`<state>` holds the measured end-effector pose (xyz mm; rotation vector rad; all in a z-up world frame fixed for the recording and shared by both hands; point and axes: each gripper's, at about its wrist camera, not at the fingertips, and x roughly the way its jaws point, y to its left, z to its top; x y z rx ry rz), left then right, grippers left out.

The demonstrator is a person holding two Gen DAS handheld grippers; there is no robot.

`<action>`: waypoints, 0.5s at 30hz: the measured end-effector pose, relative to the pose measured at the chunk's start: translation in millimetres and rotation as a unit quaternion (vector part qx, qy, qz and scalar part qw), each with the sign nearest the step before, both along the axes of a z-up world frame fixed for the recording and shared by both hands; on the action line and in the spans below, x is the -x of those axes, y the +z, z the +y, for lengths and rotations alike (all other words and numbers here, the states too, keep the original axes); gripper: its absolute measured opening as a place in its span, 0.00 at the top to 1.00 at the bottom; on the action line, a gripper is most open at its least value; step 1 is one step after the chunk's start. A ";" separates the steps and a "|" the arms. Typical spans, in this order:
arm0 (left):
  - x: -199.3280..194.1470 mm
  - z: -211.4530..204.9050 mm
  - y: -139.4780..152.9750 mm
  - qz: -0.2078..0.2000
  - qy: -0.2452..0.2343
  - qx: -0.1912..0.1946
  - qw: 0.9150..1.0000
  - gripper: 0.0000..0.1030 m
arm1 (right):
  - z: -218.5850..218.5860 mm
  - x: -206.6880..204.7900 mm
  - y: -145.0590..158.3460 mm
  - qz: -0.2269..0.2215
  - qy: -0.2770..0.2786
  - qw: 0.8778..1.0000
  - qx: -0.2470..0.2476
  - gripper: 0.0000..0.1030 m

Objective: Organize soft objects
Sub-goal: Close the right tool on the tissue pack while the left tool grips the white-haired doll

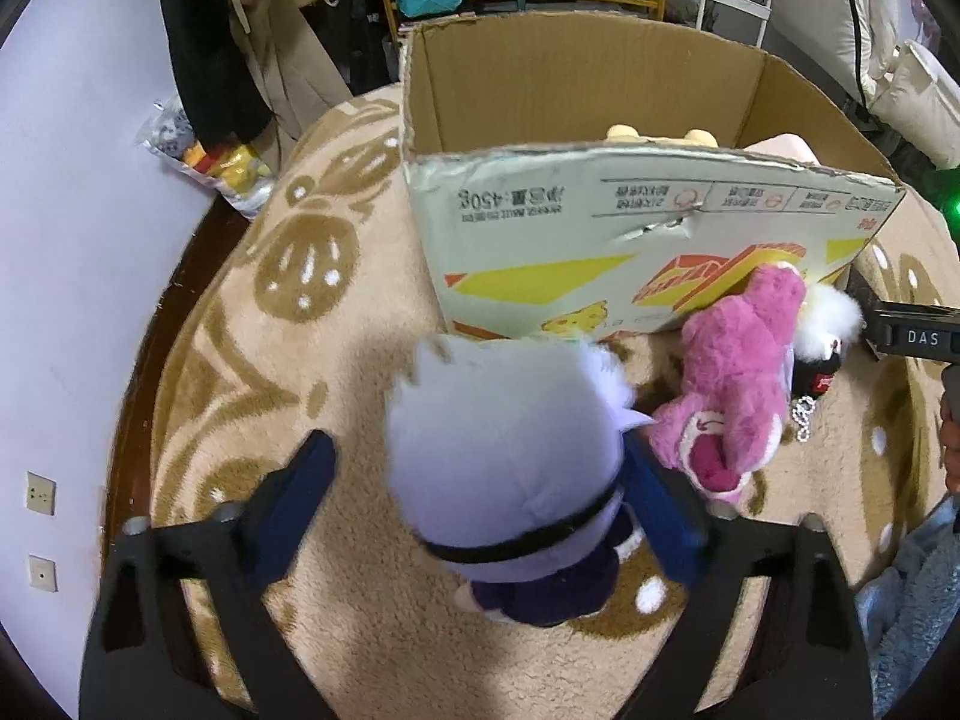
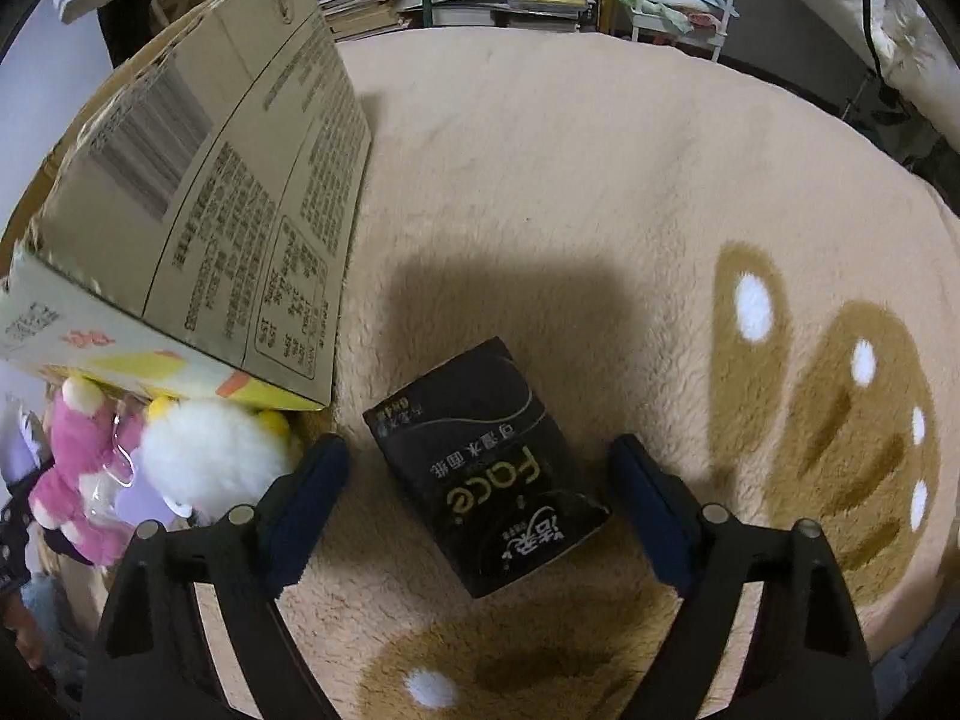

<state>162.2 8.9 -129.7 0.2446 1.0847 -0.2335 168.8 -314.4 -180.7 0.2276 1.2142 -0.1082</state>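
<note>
While a beige plush blanket [image 2: 600, 180] is covering the surface and cushioning everything on it, an open cardboard box [image 1: 540, 90] is standing ready as the likely collection point, with plush already showing inside. Beside its front wall, a pink plush bear [image 1: 738, 384] and a white fluffy toy [image 2: 210, 450] are lying within easy reach. The left gripper [image 1: 480, 510] is straddling a lavender-haired plush doll [image 1: 504, 450], one pad touching, the other apart. The right gripper [image 2: 480, 504] is hanging with its jaws apart around a black tissue pack [image 2: 486, 474], gripping nothing.
</note>
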 end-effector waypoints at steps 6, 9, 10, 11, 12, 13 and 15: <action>-1.5 0.0 -7.6 0.013 0.000 0.007 1.000 0.35 | 0.3 -0.2 0.9 0.000 0.005 1.000 -0.002 0.19; -0.3 2.0 -5.9 0.013 0.004 0.011 1.000 0.37 | -0.8 -0.4 3.0 0.000 0.006 1.000 0.002 0.29; 0.0 3.0 -5.9 0.014 0.005 0.013 1.000 0.37 | -1.5 -0.3 3.9 0.000 0.004 1.000 0.005 0.32; 0.9 3.5 -5.3 0.014 0.007 0.014 1.000 0.37 | 0.4 4.3 1.9 0.000 0.003 1.000 0.007 0.34; 2.2 2.8 -4.1 0.013 0.008 0.014 1.000 0.37 | -2.6 5.1 2.2 0.000 0.002 1.000 0.005 0.34; 2.2 3.8 -3.3 0.010 0.009 0.014 1.000 0.37 | -2.9 5.9 2.5 0.000 0.002 1.000 0.004 0.35; 4.6 4.0 1.0 0.001 0.010 0.015 1.000 0.37 | -3.7 7.5 2.5 0.000 0.002 1.000 0.007 0.35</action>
